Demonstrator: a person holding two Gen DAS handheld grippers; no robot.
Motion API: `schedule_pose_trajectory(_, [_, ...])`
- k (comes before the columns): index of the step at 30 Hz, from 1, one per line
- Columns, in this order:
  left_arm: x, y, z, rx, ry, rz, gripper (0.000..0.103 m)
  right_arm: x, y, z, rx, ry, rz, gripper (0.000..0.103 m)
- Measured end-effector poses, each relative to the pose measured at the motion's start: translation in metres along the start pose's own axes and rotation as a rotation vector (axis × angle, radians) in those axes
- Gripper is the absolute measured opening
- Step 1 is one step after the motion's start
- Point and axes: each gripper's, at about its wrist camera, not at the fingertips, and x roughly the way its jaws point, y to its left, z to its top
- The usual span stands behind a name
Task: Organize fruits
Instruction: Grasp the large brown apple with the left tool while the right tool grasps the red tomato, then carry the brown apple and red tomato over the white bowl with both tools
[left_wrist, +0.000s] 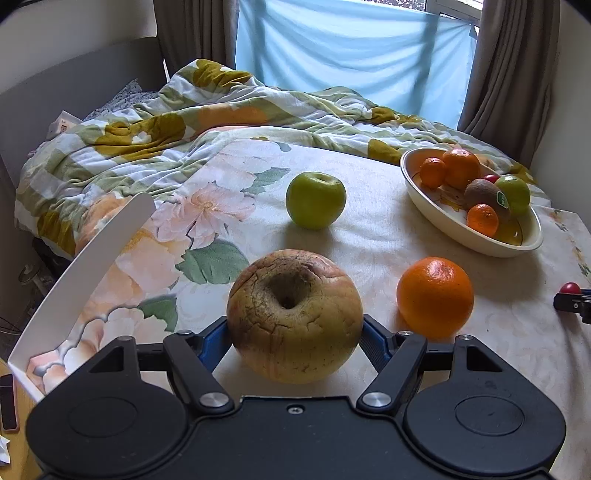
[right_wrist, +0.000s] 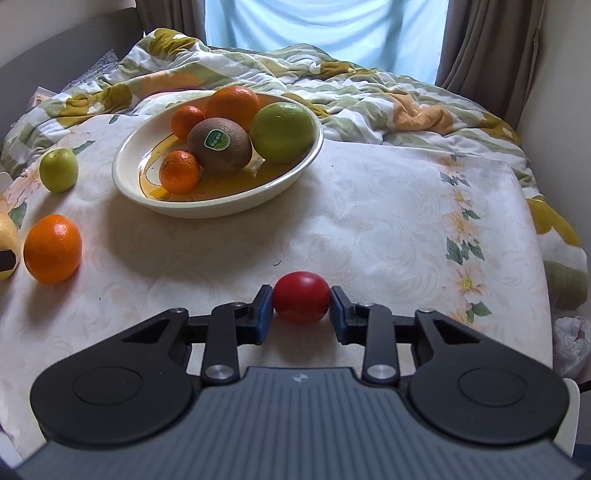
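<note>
Kiwi (right_wrist: 219, 146) with green sticker, writing unreadable, in bowl (right_wrist: 299, 173)

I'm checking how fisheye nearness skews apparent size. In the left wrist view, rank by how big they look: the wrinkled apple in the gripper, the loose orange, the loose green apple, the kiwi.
1. wrinkled apple, nearest the camera, so inflated
2. loose orange
3. green apple, close to the orange; farther off, so true order unsure
4. kiwi
</note>
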Motion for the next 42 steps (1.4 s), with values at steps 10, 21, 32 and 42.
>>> schedule_pose_trajectory(10, [-0.033,-0.006,0.0,-0.01,-0.021,-0.012,0.077,-0.023,0.006,0.003,-0.008,-0.021,0.031,0.048])
schedule_pose_trajectory(21, [-0.076,-0.021,0.026,-0.003,-0.067,-0.06,0.077,-0.067,0.007,0.024,0.031,-0.055,0.101,0.048])
schedule_pose_trajectory(32, [-0.076,-0.042,0.085,0.1,-0.133,-0.175,0.077,-0.1,0.019,0.056,0.032,-0.108,0.084,0.048])
schedule_pose_trajectory(42, [-0.026,-0.058,0.134,0.229,-0.109,-0.295,0.077,-0.092,0.027,0.085,0.139,-0.108,0.025,0.048])
